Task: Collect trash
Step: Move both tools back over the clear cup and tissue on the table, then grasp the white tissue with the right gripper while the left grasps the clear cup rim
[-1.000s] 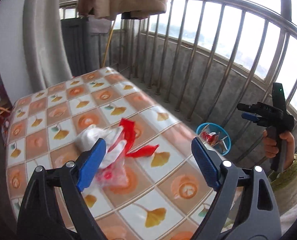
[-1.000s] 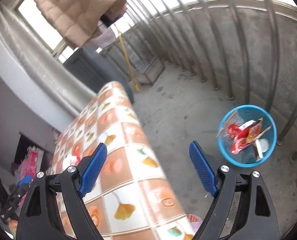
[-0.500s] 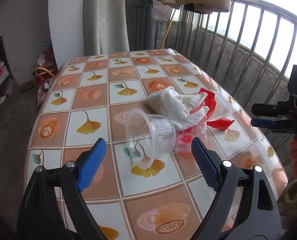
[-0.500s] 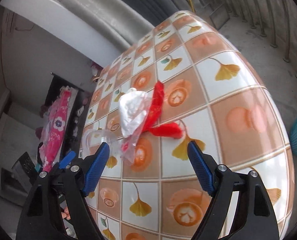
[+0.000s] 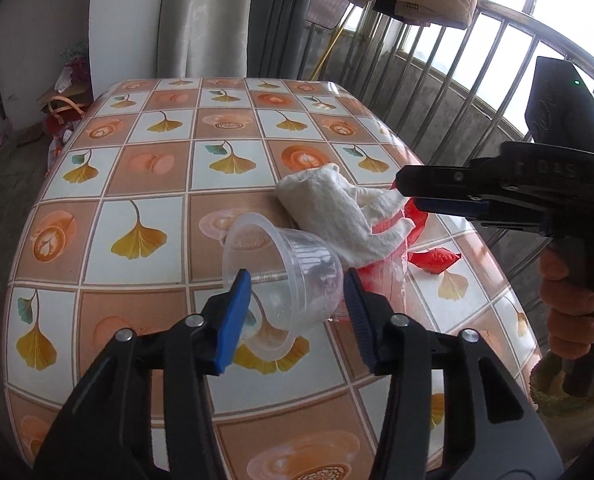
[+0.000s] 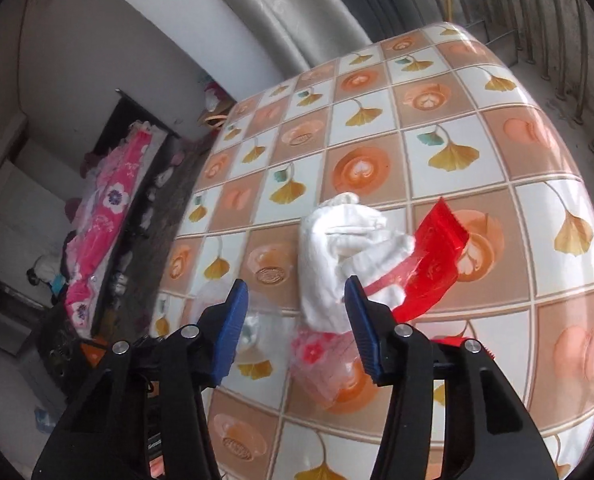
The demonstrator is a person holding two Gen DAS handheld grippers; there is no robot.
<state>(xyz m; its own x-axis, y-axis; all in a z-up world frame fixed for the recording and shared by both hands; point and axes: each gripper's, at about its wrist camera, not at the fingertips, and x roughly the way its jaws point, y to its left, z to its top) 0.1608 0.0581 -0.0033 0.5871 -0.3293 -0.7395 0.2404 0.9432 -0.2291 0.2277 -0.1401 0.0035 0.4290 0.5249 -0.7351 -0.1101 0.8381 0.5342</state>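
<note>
Your left gripper [image 5: 297, 308] is closing around the clear plastic cup [image 5: 283, 270] lying on its side on the tiled tablecloth [image 5: 157, 168] — pads not yet pressing. Your right gripper [image 6: 295, 320] is closing over the crumpled white tissue [image 6: 337, 256] — red wrapper [image 6: 433, 264] just beside.

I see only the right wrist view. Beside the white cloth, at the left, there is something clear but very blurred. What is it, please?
Observer: A clear plastic cup, lying on its side on the table, with its mouth turned away from the white cloth.
Operator: Is the left gripper near it?
Observer: Yes. The cup lies between the jaws of the left gripper, which are closing. I see no squeeze on it yet.
Operator: How does my gripper look from the side?
Observer: The right gripper has its tips at the cloth's right end, above the red wrapper. Its jaws are closing. I cannot tell whether the cloth is between them.
</note>
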